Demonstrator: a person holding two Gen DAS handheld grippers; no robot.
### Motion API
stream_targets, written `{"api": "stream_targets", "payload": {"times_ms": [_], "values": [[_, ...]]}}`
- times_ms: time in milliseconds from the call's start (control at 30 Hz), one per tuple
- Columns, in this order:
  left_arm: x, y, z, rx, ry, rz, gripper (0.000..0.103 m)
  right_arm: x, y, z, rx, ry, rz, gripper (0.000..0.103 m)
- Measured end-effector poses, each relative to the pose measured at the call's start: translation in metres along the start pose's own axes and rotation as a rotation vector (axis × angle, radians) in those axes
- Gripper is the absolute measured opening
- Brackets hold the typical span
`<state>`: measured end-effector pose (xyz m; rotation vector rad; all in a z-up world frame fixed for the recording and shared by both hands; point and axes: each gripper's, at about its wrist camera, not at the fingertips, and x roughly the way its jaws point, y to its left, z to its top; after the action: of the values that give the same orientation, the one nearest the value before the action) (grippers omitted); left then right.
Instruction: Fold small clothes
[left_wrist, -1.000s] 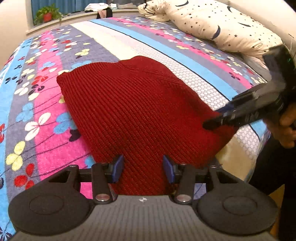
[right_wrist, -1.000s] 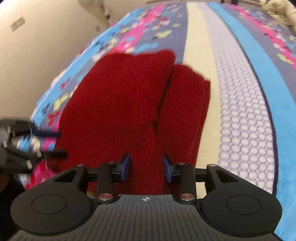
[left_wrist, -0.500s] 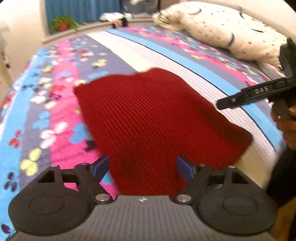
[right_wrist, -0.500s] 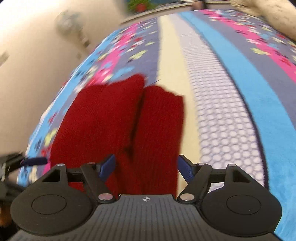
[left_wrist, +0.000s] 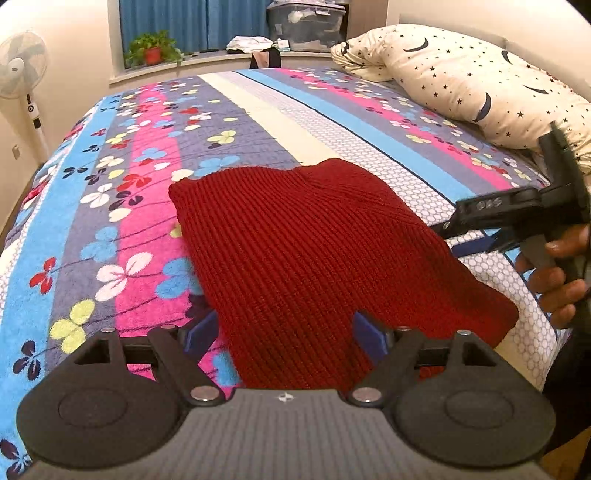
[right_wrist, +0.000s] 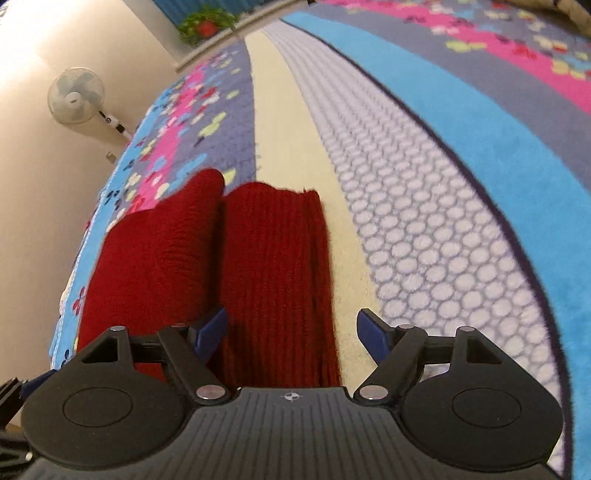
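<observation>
In the left wrist view, the standing fan (left_wrist: 21, 66) is at upper left. The left gripper (left_wrist: 286, 334) at the bottom is spread wide above the red knit garment (left_wrist: 314, 258), which lies mid-frame on the striped floral bedspread (left_wrist: 110, 184). The right gripper (left_wrist: 454, 236), at right, is opening, gripping nothing.

Dark red ribbed knit garment (left_wrist: 325, 254) folded, flat on bedspread (left_wrist: 110, 221).
</observation>
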<state>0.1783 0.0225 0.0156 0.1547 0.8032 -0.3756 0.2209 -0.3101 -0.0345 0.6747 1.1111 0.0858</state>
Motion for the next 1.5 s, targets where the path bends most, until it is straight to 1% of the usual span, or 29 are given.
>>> {"api": "stream_targets", "payload": {"times_ms": [33,67,100,233,333,400,467,533,600,667,833,867,933,967,1000,1033,1067,1100,1167,1267,1367,1433,1500], "values": [[0.001,0.002,0.001,-0.008,-0.001,0.000,0.085,0.005,0.000,0.000,0.004,0.011,0.001,0.081],[0.002,0.003,0.001,-0.018,-0.001,0.000,0.086,0.009,-0.001,0.001,0.012,0.016,0.002,0.087],[0.003,0.006,0.001,-0.033,0.000,-0.002,0.086,0.012,-0.001,0.001,0.018,0.020,0.002,0.089],[0.013,0.021,0.004,-0.121,0.027,-0.027,0.089,0.019,-0.001,0.004,0.022,0.023,0.006,0.092],[0.023,0.042,0.007,-0.247,0.049,-0.067,0.089,0.022,0.000,0.006,0.012,0.025,0.013,0.094],[0.034,0.060,0.010,-0.352,0.070,-0.117,0.089,0.023,0.000,0.007,0.007,0.025,0.022,0.093],[0.050,0.074,0.013,-0.420,0.110,-0.177,0.089,0.024,0.000,0.008,0.005,0.025,0.032,0.091],[0.066,0.088,0.015,-0.494,0.151,-0.258,0.093,0.024,0.000,0.009,0.002,0.023,0.062,0.082],[0.080,0.098,0.015,-0.560,0.170,-0.303,0.098,0.023,0.001,0.008,0.004,0.026,0.103,0.059],[0.096,0.106,0.015,-0.610,0.187,-0.344,0.101,0.022,0.003,0.008,0.003,0.025,0.142,0.045],[0.136,0.118,0.006,-0.704,0.215,-0.460,0.102,0.022,0.003,0.008,0.008,0.014,0.155,0.040],[0.140,0.119,0.006,-0.708,0.207,-0.471,0.102,0.021,0.003,0.007,0.007,0.010,0.155,0.039],[0.144,0.118,0.009,-0.707,0.193,-0.464,0.101,0.021,0.005,0.007,0.004,0.000,0.156,0.037],[0.144,0.117,0.012,-0.705,0.190,-0.450,0.097,0.021,0.006,0.007,0.000,-0.005,0.154,0.036],[0.141,0.115,0.016,-0.694,0.188,-0.430,0.089,0.020,0.007,0.007,-0.008,-0.010,0.150,0.035],[0.136,0.112,0.022,-0.670,0.182,-0.411,0.084,0.020,0.009,0.008,-0.024,-0.014,0.143,0.035],[0.130,0.109,0.028,-0.645,0.173,-0.395,0.076,0.019,0.013,0.008,-0.047,-0.022,0.135,0.034],[0.121,0.104,0.037,-0.590,0.155,-0.365,0.072,0.019,0.015,0.008,-0.059,-0.030,0.133,0.033],[0.103,0.090,0.051,-0.459,0.105,-0.307,0.070,0.016,0.017,0.009,-0.055,-0.045,0.144,0.030],[0.082,0.084,0.069,-0.337,0.022,-0.247,0.068,0.012,0.028,0.013,-0.070,-0.094,0.191,0.024],[0.066,0.098,0.088,-0.297,-0.071,-0.200,0.068,0.012,0.054,0.025,-0.103,-0.174,0.247,0.023],[0.058,0.118,0.098,-0.283,-0.131,-0.171,0.068,0.015,0.074,0.038,-0.124,-0.219,0.284,0.023],[0.056,0.140,0.101,-0.303,-0.164,-0.146,0.074,0.022,0.097,0.051,-0.151,-0.242,0.311,0.024]]}}
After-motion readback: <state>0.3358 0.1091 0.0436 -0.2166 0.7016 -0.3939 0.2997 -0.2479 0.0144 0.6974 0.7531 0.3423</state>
